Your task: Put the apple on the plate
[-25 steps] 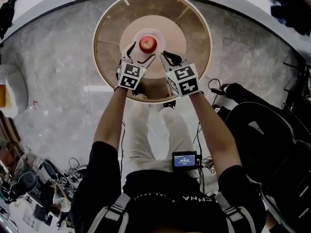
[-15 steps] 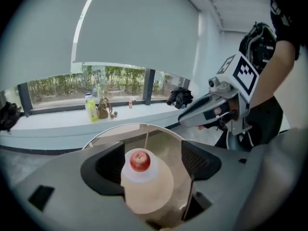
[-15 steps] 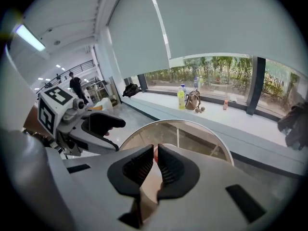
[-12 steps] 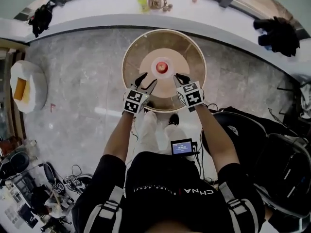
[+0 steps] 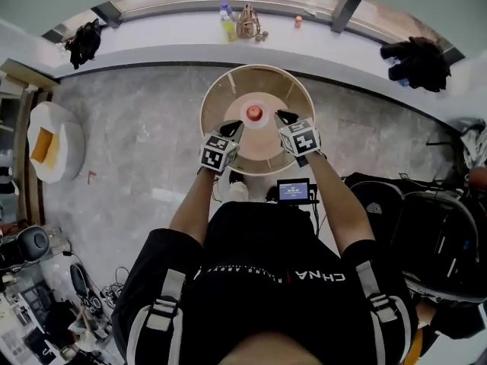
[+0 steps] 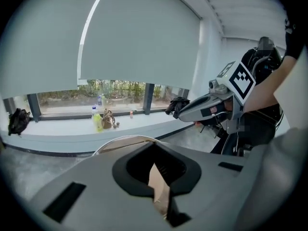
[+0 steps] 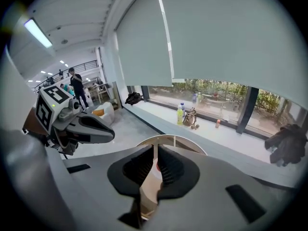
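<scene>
A red apple (image 5: 254, 113) rests on a small white plate (image 5: 262, 120) at the middle of the round wooden table (image 5: 221, 90) in the head view. Both grippers hang high above the table's near side, clear of the apple. My left gripper (image 5: 233, 130) is shut and empty; in the left gripper view its jaws (image 6: 155, 148) meet with nothing between them. My right gripper (image 5: 285, 118) is to the right of the apple, and its ribbed pads (image 7: 166, 165) stand almost together with nothing held. A sliver of red shows far below between them.
A window sill at the back carries a yellow-green bottle (image 5: 228, 27), a small bag (image 5: 247, 23) and a black garment (image 5: 417, 61). A white armchair (image 5: 53, 147) stands at the left, black chairs (image 5: 434, 219) at the right, cables and gear (image 5: 46, 280) at the lower left.
Both grippers have lifted up and back from the apple, which stays on the plate. The left jaws, open around the apple before, have shut. The table looks smaller and farther below.
</scene>
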{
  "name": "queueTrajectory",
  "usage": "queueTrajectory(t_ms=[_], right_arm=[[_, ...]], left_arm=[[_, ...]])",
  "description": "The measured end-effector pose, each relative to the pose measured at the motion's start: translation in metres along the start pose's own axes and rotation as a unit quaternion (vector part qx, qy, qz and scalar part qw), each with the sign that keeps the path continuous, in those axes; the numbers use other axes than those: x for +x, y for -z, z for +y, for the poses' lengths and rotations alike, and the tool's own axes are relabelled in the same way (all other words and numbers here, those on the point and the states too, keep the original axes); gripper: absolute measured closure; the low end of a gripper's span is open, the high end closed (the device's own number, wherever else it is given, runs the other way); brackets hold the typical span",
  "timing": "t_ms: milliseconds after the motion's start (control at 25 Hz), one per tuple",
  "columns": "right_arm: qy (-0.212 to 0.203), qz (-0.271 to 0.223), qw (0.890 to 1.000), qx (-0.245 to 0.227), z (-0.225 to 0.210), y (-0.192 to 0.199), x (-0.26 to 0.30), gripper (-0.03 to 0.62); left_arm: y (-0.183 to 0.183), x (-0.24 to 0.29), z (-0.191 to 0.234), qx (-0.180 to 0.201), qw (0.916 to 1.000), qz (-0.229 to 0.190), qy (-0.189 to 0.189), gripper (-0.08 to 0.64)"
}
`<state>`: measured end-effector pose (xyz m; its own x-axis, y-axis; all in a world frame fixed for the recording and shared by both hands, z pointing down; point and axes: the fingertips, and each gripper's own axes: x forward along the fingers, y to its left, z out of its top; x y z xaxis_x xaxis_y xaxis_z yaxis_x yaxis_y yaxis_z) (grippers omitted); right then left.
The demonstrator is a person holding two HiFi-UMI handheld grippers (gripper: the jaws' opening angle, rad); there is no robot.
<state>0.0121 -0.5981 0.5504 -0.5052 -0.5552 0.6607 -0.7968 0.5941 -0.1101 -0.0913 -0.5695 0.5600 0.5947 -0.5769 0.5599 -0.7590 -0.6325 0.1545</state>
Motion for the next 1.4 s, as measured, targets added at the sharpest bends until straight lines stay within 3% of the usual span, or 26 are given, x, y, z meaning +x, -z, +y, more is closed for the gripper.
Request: queueTrajectory(t_ms=[400,720,880,1240,1400], right_arm=[[0.001,-0.017,1.0,-0.025,-0.001,0.016,-0.049,0.543],[-0.019,-0.018,0.999,-0.023,-0.032,0.043,-0.083,0.543],[-0.037,-0.025,0.999,-0.024,0.0,0.048,-0.084,0.543],[-0.012,0.001,1.0,-0.026,0.095,0.098,-0.108,0.543],[0.006,0.008,0.999,-0.037,0.143,0.118,-0.129,0.543]], left_arm=[[-0.014,-0.003,-0.047,-0.016,0.9996,-0.015,0.017,0.543],[-0.01,-0.008,-0.099,-0.011,0.9999,-0.001,-0.012,0.543],[0.009,-0.037,-0.111,-0.012,0.9998,0.003,-0.016,0.543],[0.076,-0.116,-0.133,0.006,0.9998,0.012,0.015,0.543],[0.109,-0.163,-0.149,-0.033,0.9983,0.006,0.048,0.543]])
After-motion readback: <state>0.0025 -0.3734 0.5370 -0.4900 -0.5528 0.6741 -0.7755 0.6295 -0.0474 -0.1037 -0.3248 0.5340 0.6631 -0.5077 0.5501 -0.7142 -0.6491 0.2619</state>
